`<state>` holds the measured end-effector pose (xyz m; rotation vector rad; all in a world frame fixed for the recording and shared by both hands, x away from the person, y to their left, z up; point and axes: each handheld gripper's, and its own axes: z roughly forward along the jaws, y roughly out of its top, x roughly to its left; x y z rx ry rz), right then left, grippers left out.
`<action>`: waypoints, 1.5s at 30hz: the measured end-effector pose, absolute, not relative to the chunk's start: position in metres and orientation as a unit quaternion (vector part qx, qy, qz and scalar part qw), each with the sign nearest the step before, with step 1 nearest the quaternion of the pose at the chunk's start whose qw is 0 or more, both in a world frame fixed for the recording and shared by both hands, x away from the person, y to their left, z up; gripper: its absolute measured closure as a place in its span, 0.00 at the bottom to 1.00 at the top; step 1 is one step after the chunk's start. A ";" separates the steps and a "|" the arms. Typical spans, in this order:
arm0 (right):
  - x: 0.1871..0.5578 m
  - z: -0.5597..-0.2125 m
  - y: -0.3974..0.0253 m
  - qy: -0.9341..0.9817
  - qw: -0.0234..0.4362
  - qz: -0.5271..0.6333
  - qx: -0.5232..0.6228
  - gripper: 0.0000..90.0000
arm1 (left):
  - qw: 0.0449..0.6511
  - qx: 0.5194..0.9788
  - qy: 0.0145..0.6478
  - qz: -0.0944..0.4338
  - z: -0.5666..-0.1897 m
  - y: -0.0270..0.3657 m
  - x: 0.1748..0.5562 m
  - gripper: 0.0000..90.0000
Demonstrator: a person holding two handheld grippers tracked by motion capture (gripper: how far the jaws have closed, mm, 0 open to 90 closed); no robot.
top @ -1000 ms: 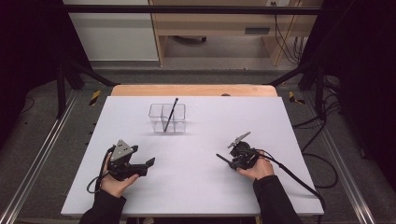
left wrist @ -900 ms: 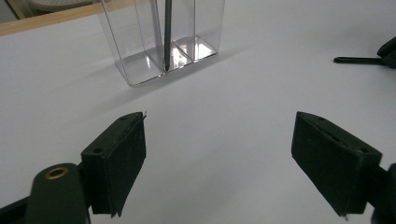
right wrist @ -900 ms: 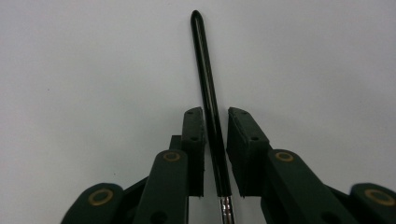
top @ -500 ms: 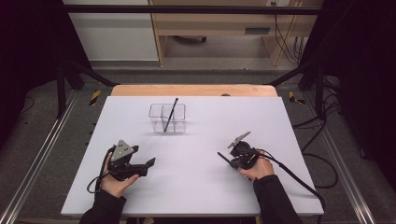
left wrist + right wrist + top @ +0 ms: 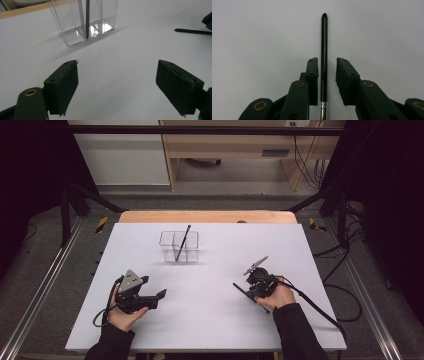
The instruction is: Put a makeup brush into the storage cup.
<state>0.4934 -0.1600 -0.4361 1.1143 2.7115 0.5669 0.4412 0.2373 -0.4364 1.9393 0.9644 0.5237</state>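
Note:
A clear plastic organizer [image 5: 167,247] with several compartments stands at the back middle of the white table [image 5: 210,325]. A black pen [image 5: 183,241] leans upright in it, also seen in the left gripper view as a dark rod [image 5: 87,17] inside the organizer [image 5: 72,32]. A second black pen [image 5: 324,37] lies flat on the table between the jaws of my right gripper [image 5: 327,62]. The left jaw touches it and the right jaw stands a small gap away. In the high view this gripper [image 5: 251,291] is at front right. My left gripper [image 5: 156,297] rests at front left, open wide with nothing between its jaws [image 5: 117,75].
The lying pen's tip [image 5: 192,31] shows at the right edge of the left gripper view. A wooden strip [image 5: 207,216] runs along the table's far edge. The right gripper's cable [image 5: 320,310] trails off to the right. Metal frame rails flank both sides.

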 end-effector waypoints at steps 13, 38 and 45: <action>0.500 -0.443 -0.152 0.919 0.060 0.143 0.363 0.83 | 0.440 0.783 0.387 0.208 -0.437 0.237 0.441 0.19; 0.499 -0.447 -0.150 0.921 0.050 0.123 0.367 0.94 | 0.439 0.785 0.385 0.208 -0.436 0.237 0.441 0.19; 0.496 -0.440 -0.152 0.920 0.057 0.139 0.362 0.94 | 0.442 0.784 0.383 0.209 -0.435 0.236 0.441 0.19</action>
